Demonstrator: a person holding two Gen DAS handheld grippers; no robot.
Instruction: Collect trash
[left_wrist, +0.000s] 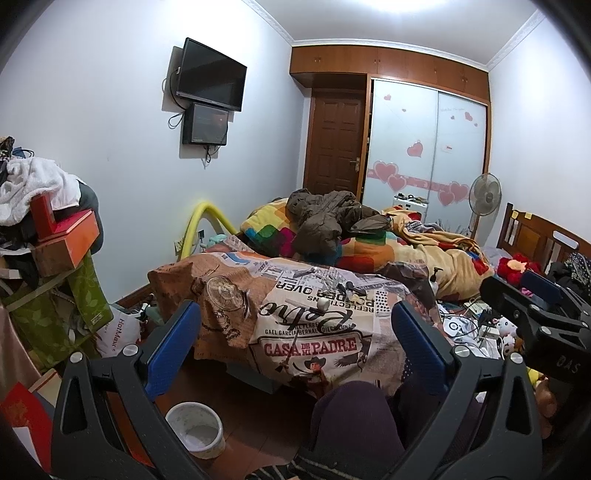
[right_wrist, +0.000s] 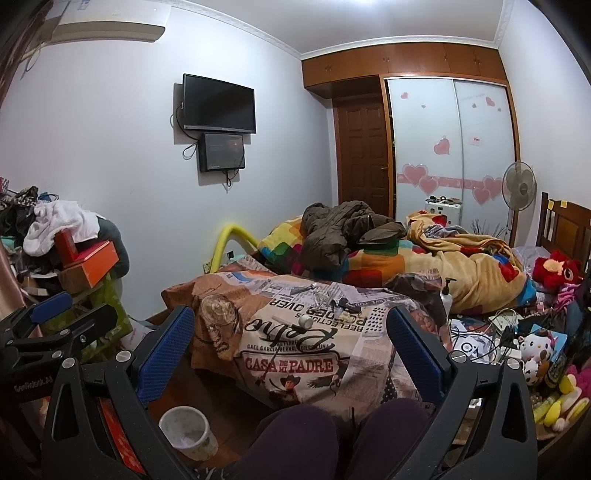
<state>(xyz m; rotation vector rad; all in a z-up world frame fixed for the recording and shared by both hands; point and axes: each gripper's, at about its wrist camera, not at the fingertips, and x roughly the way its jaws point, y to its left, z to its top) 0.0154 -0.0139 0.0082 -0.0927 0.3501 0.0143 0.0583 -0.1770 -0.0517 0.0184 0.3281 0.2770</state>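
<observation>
My left gripper (left_wrist: 295, 325) is open and empty, held above my knees facing the bed. My right gripper (right_wrist: 291, 328) is open and empty beside it. A white round bin (left_wrist: 195, 428) stands on the wood floor at lower left, also in the right wrist view (right_wrist: 186, 432). On the printed blanket (left_wrist: 306, 343) lie a small white crumpled scrap (left_wrist: 324, 303) and several small clear and dark bits (left_wrist: 340, 286). The scrap (right_wrist: 306, 321) and the bits (right_wrist: 332, 301) also show in the right wrist view.
A bed (right_wrist: 424, 258) piled with quilts and a brown jacket (left_wrist: 325, 218) fills the middle. Boxes and clothes stack at the left (left_wrist: 55, 236). Cables, plush toys and clutter lie at the right (right_wrist: 517, 343). A pump bottle (right_wrist: 446, 295) stands on the bed.
</observation>
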